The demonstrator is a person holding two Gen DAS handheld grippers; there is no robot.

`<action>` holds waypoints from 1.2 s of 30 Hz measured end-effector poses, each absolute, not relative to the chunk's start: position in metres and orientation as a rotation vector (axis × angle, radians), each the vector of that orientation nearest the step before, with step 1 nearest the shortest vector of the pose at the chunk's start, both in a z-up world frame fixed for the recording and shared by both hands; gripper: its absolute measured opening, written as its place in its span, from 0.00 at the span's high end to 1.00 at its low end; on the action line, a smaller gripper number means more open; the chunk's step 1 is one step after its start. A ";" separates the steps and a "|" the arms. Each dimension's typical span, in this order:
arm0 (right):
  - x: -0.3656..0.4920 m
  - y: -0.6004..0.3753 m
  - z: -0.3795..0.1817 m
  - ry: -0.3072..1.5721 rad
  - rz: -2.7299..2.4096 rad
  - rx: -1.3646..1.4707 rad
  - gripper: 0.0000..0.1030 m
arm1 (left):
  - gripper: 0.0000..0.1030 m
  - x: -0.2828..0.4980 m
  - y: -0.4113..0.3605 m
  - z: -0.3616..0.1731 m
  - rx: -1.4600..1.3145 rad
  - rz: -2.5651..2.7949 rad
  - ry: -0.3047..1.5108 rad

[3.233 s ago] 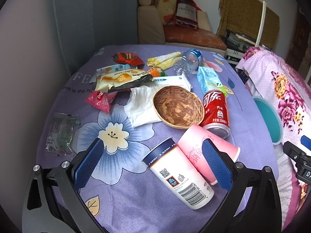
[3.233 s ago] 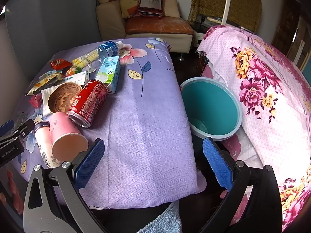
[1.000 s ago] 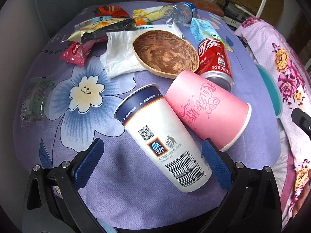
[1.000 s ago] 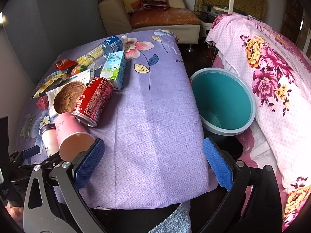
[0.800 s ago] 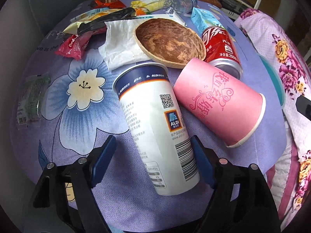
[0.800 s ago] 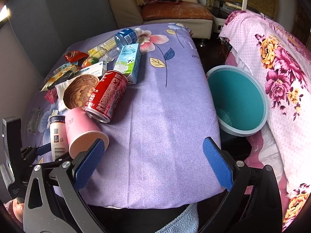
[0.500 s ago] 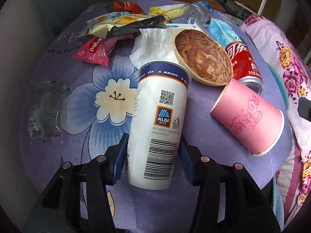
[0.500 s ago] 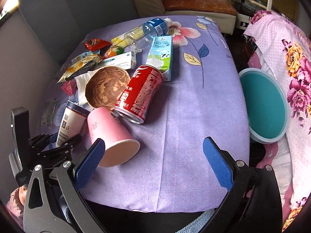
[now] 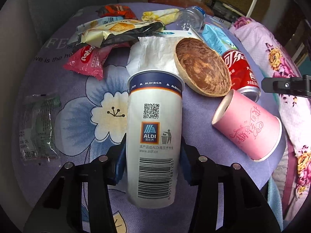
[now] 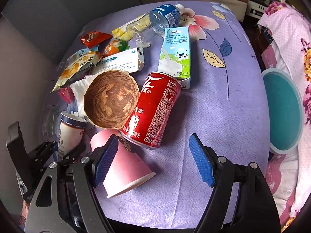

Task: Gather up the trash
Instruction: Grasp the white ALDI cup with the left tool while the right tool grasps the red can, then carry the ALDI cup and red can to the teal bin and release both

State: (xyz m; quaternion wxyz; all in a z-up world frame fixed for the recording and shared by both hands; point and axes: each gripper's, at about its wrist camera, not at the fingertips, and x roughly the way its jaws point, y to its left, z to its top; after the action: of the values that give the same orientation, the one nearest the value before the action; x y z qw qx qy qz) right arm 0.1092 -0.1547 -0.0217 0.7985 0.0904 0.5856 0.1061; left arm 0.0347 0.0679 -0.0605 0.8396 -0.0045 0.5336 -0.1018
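Observation:
My left gripper (image 9: 153, 163) is shut on a white ALDI paper cup (image 9: 153, 132) with a blue rim band, which it holds by the body; the cup also shows in the right wrist view (image 10: 68, 134). A pink paper cup (image 9: 246, 128) lies on its side to the right, next to a red cola can (image 9: 239, 71). My right gripper (image 10: 155, 161) is open above the table, its left pad over the pink cup (image 10: 126, 170), with the cola can (image 10: 155, 108) just ahead. A teal trash bin (image 10: 281, 112) stands to the right of the table.
On the purple floral tablecloth (image 10: 213, 101) lie a brown bowl (image 10: 111, 102), a milk carton (image 10: 175, 54), a plastic bottle (image 10: 155, 23), a white napkin (image 9: 153, 54), several snack wrappers (image 9: 116, 31) and a clear bag (image 9: 38, 126). A pink floral bed (image 10: 291, 38) is on the right.
My left gripper closed around the ALDI cup and turned it to point straight ahead. My right gripper moved left and down over the pink cup and the cola can.

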 end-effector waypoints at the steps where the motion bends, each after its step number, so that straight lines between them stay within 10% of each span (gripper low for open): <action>1: 0.113 -0.154 -0.023 1.259 0.229 0.205 0.30 | 0.53 0.035 0.067 -0.058 -0.003 -0.216 1.116; 9: 0.143 -0.147 -0.050 1.309 0.204 0.257 0.30 | 0.53 0.045 0.066 -0.048 -0.004 -0.234 1.089; 12: 0.143 -0.147 -0.059 1.330 0.225 0.274 0.52 | 0.53 0.046 0.072 -0.034 -0.028 -0.226 1.064; 21: 0.127 -0.185 -0.022 1.209 0.217 0.285 0.55 | 0.53 0.061 0.049 0.007 0.005 -0.264 1.011; 36: 0.094 -0.404 -0.004 1.040 -0.069 0.495 0.55 | 0.53 0.124 -0.167 0.009 0.195 -0.556 1.067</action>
State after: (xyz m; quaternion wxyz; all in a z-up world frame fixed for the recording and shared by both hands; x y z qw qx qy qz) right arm 0.0945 -0.4043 -0.0039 0.8383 0.2338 0.4915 -0.0327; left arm 0.1242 -0.1671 0.0086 0.8200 0.0916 0.5011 -0.2609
